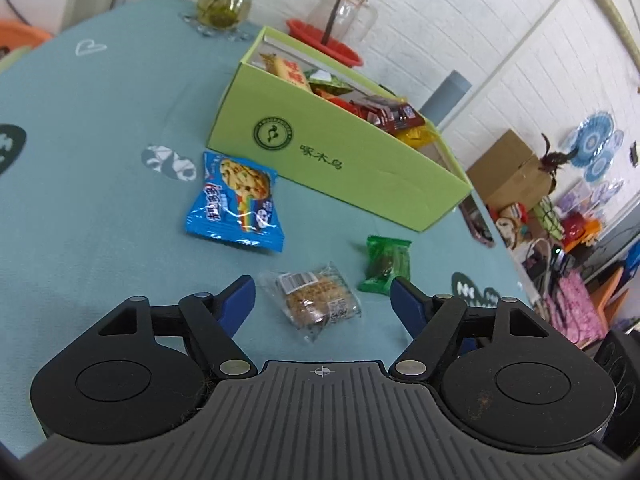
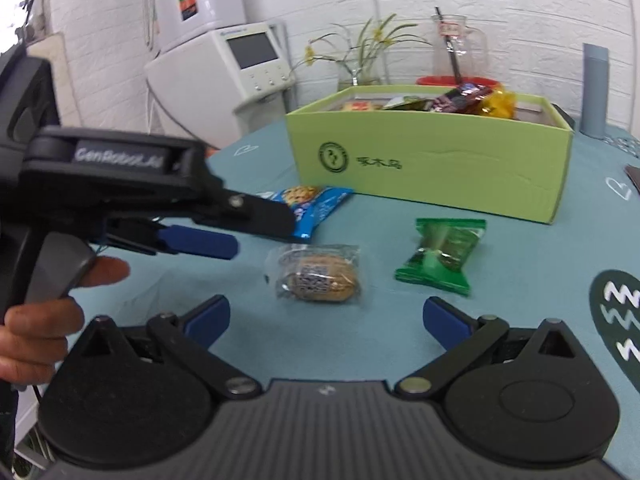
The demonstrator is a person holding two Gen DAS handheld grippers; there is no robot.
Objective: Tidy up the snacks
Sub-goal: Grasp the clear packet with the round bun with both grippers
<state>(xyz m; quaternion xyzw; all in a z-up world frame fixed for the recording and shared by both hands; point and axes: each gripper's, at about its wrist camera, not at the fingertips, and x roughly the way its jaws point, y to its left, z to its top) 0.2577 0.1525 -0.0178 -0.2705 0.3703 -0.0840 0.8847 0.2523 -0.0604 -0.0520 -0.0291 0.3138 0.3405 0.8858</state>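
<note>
"GenRobot.AI" on left gripper [image 2: 240, 224], "啄木鸟" on green box [image 2: 440, 168]

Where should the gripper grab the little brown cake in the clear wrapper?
Probably across its round middle, coming down from above. The brown cake lies flat on the blue tablecloth, so nothing can slide under it, and its clear wrapper ends are thin and floppy. The right gripper stands open just in front of it, wide enough to go around the sides, and the green candy pack lies apart.

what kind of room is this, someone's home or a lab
Most likely a lived-in home, perhaps a dining corner: a teal patterned tablecloth, a glass vase of green stems, and a white countertop water dispenser against a white brick wall. Toys clutter one side.
</note>
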